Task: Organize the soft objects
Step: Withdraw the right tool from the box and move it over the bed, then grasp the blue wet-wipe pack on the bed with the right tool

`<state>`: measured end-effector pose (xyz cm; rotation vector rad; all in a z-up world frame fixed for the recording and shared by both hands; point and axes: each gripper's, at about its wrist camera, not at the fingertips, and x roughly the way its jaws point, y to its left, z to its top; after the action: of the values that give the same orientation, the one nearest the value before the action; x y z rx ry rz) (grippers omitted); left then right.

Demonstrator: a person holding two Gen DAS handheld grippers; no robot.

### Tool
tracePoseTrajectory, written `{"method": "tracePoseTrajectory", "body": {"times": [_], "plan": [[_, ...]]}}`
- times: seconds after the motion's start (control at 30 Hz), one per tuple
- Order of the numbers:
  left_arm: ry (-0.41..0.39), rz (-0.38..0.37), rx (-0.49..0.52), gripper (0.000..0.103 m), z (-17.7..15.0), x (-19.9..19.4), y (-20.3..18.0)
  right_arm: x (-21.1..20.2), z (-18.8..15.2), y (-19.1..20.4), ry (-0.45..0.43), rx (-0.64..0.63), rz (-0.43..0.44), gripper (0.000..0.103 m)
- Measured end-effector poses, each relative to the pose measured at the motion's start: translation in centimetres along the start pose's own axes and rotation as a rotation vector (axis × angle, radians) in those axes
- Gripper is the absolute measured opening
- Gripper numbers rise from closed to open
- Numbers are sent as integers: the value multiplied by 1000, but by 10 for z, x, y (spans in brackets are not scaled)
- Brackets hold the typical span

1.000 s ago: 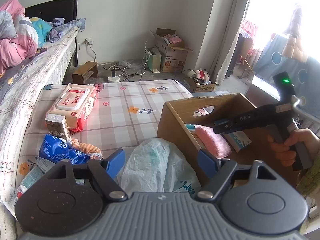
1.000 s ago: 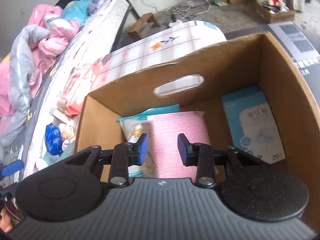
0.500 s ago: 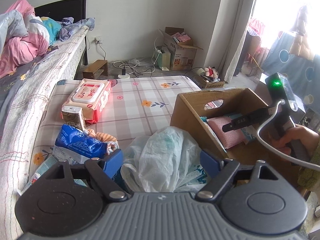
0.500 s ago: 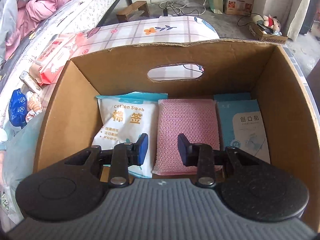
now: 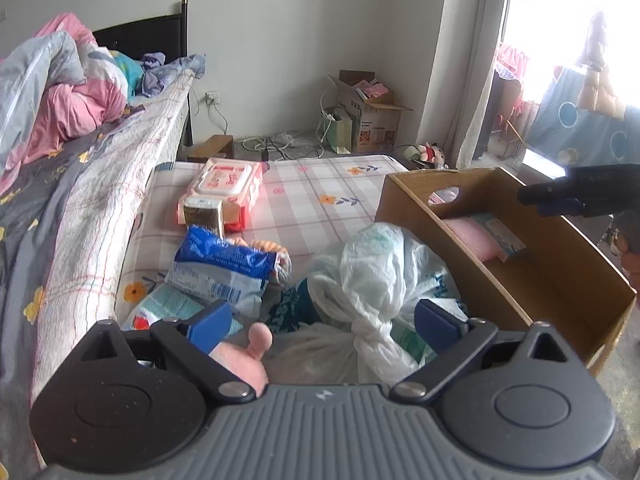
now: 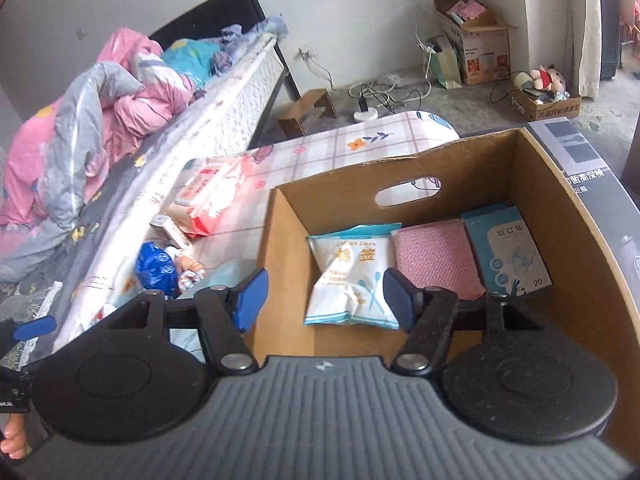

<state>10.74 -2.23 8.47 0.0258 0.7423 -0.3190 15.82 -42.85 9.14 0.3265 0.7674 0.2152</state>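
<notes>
My left gripper (image 5: 323,320) hovers low over the flowered mat, jaws opening wide. A knotted white plastic bag (image 5: 376,264) and a pink soft thing (image 5: 244,356) lie between its fingers; the pads press on neither. My right gripper (image 6: 323,296) is above the cardboard box (image 6: 344,184), jaws opening and holding nothing. In the box lie a cotton swab pack (image 6: 352,276), a pink cloth (image 6: 436,256) and a blue plaster box (image 6: 508,252). The left wrist view shows the right gripper (image 5: 536,202) over the box's far side.
A blue pack (image 5: 220,264), a small brown carton (image 5: 202,210) and a red wet-wipes pack (image 5: 224,184) lie on the mat left of the bag. A bed with pink bedding (image 5: 72,112) runs along the left. Boxes and cables (image 5: 368,120) stand by the far wall.
My right gripper rose out of the box and its jaws spread, with the pink cloth left lying inside. My left gripper drew back along the mat and its jaws widened; a pink soft thing came into view.
</notes>
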Motion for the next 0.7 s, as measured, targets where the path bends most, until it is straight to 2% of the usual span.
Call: {"method": "tracePoseTrajectory", "body": {"times": [0.13,0.33,0.53,0.7], "plan": [[-6,-24,-58,100,-19,-15,18,-27,-27,20,-51,33,51,72],[-33,51,-90,103,-39,-33,37,-37,-61,72,-71,9,152,72],[-36,128,-112,103,-52,-31,58,-7,-79,120,-12,6,269,72],[-45,160,-132,99,-44,-12,75,37,-77,155,44,0,314,72]]}}
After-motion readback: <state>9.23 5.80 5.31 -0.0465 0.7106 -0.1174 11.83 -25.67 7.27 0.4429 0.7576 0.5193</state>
